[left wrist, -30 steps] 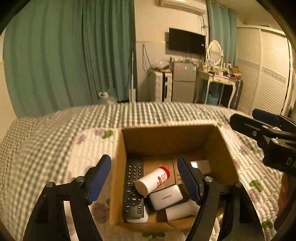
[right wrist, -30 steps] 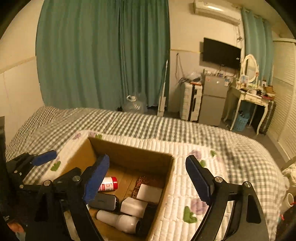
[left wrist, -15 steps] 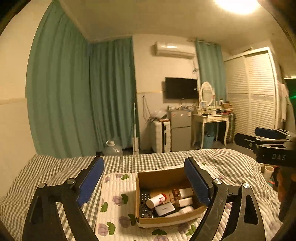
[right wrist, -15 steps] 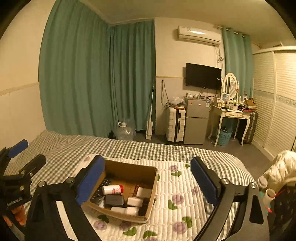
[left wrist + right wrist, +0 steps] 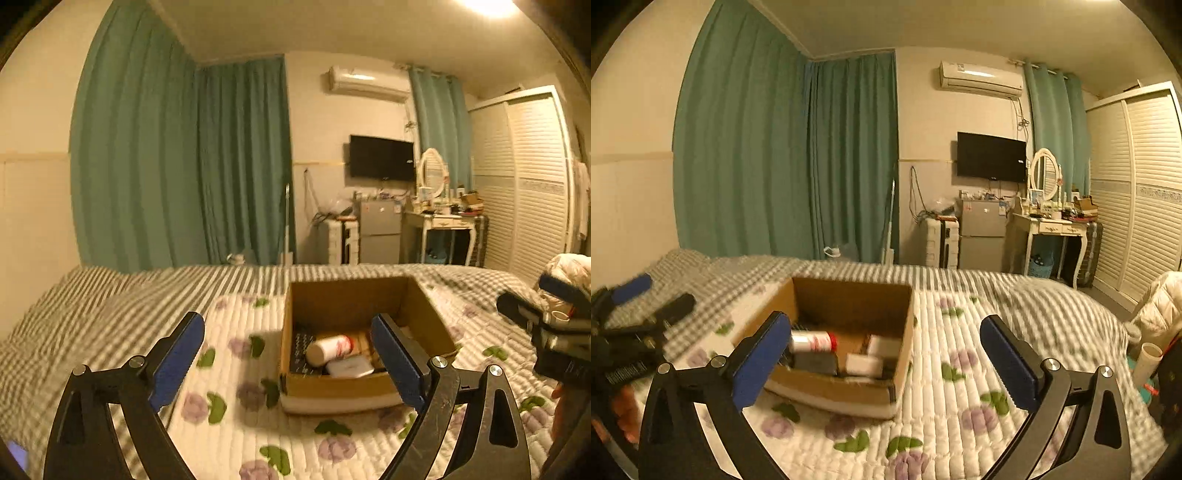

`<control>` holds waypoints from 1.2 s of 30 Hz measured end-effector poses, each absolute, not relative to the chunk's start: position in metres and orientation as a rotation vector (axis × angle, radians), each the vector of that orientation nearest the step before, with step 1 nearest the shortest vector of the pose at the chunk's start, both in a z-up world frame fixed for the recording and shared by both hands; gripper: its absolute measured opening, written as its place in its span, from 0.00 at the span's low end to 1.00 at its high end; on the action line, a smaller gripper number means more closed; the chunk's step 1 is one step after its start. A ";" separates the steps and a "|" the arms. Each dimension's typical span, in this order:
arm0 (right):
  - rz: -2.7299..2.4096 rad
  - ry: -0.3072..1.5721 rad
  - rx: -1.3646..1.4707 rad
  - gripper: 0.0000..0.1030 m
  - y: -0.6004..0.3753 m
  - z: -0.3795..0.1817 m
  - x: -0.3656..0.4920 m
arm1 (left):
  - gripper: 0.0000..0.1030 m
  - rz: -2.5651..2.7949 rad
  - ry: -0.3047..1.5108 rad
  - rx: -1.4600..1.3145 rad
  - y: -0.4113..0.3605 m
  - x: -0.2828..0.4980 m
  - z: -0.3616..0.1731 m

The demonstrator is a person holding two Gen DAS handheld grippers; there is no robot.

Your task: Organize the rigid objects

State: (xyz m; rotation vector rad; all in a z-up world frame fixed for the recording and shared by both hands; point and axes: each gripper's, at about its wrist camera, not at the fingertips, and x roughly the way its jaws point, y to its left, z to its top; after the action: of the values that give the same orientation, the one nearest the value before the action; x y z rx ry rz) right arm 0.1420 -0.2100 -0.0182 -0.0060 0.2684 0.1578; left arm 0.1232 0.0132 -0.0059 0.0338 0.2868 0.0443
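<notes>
Your left hand-held gripper (image 5: 288,363) has its jaws wide apart with nothing between the blue pads; they have just been opening. Your right hand-held gripper (image 5: 886,360) is the same: the jaws stand far apart, they have just been opening, and they hold nothing.

The cardboard box (image 5: 325,391) sits on the flowered quilt (image 5: 229,424) on the bed (image 5: 92,310), in front of both grippers and not touched by them. Inside the box you can see a white bottle with a red cap (image 5: 328,347) lying on its side, a dark remote control (image 5: 299,350) along the left wall, and a white rectangular device (image 5: 349,367) near the front wall. In the right wrist view there are also two small white blocks (image 5: 882,347) at the right side of the box. The view is blurred, so smaller things inside cannot be told.
</notes>
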 end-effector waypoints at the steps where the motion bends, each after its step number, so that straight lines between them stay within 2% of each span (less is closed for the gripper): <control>1: 0.149 0.281 -0.013 1.00 -0.211 -0.027 0.144 | 0.91 0.043 0.291 0.026 0.014 0.123 -0.009; 4: 0.160 0.362 -0.015 1.00 -0.209 -0.043 0.159 | 0.91 0.066 0.307 0.038 0.012 0.122 -0.018; 17: 0.159 0.279 -0.032 1.00 -0.203 -0.040 0.148 | 0.91 0.049 0.270 0.026 0.015 0.109 -0.020; 36: 0.149 0.304 -0.026 1.00 -0.207 -0.044 0.150 | 0.91 0.027 0.313 0.051 0.010 0.114 -0.029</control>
State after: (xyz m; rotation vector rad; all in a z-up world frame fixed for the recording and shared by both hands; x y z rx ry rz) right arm 0.1499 -0.2066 -0.0440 -0.0256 0.3042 0.1489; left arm 0.1135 0.0100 -0.0293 0.0508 0.3132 0.0269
